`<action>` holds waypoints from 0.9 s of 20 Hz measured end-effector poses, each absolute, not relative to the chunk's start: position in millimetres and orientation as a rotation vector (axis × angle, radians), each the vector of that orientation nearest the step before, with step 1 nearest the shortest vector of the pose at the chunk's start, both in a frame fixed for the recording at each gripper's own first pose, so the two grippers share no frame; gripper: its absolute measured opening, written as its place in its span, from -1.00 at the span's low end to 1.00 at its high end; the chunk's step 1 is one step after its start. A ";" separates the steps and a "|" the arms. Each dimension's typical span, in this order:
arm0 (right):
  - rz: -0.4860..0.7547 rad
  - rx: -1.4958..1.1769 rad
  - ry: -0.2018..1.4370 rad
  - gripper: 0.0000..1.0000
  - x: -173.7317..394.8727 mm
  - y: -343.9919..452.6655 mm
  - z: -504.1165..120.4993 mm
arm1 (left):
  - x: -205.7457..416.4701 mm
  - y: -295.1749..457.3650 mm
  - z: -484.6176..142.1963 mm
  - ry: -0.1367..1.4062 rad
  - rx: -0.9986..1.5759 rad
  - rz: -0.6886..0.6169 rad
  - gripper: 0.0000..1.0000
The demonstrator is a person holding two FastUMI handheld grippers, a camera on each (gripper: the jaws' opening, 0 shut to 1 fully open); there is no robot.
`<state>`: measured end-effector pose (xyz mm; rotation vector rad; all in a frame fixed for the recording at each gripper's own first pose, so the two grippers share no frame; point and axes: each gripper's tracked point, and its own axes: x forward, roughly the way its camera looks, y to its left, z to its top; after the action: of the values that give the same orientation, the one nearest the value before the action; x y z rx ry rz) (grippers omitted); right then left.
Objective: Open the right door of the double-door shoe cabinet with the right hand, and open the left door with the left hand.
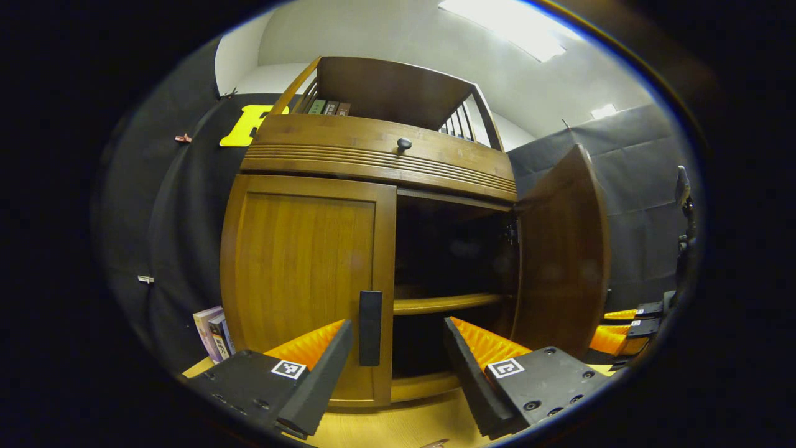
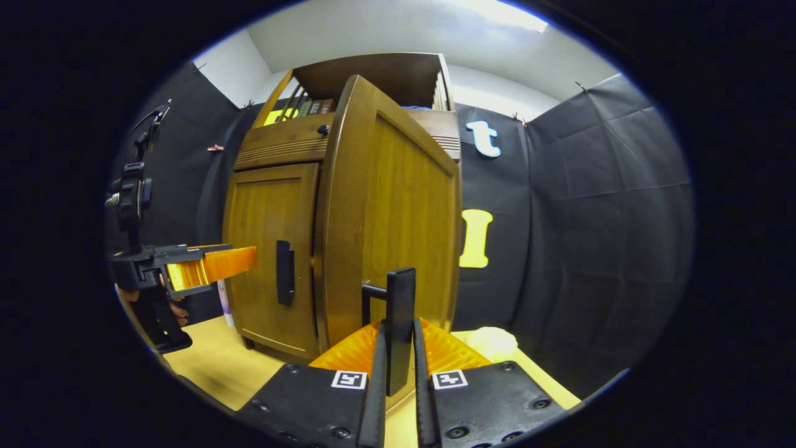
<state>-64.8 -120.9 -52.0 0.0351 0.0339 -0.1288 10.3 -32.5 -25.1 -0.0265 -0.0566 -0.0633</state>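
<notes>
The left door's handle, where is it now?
In the left gripper view, the black handle sits on the closed left door's right edge, between the open left gripper's fingers, untouched.

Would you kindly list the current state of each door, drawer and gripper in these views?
Right door: swung open, its handle clamped.
Left door: closed, its handle untouched.
Drawer: closed.
Right gripper: shut on the right door's handle.
Left gripper: open, fingers either side of the left door's handle, not touching.
</notes>
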 end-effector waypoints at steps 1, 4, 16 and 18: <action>-0.146 0.039 0.029 -0.55 -69.0 -129.0 -50.7 | 15.0 -32.6 -27.9 -0.054 -0.016 -0.055 0.81; -0.177 0.059 0.021 -0.55 -77.0 -148.8 -48.2 | 28.2 -29.2 -40.4 -0.021 0.005 -0.022 0.84; -0.232 0.056 0.013 -0.66 -105.2 -224.2 -47.8 | 75.1 -8.8 -65.6 0.017 0.020 0.043 0.77; -0.271 0.033 0.009 -0.67 -112.2 -235.5 -47.3 | 81.3 -3.9 -64.7 0.000 0.001 0.053 0.79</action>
<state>-112.2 -235.5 -47.3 0.0328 0.0088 -0.2711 81.3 -3.9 -64.7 0.0010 -0.0005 0.0527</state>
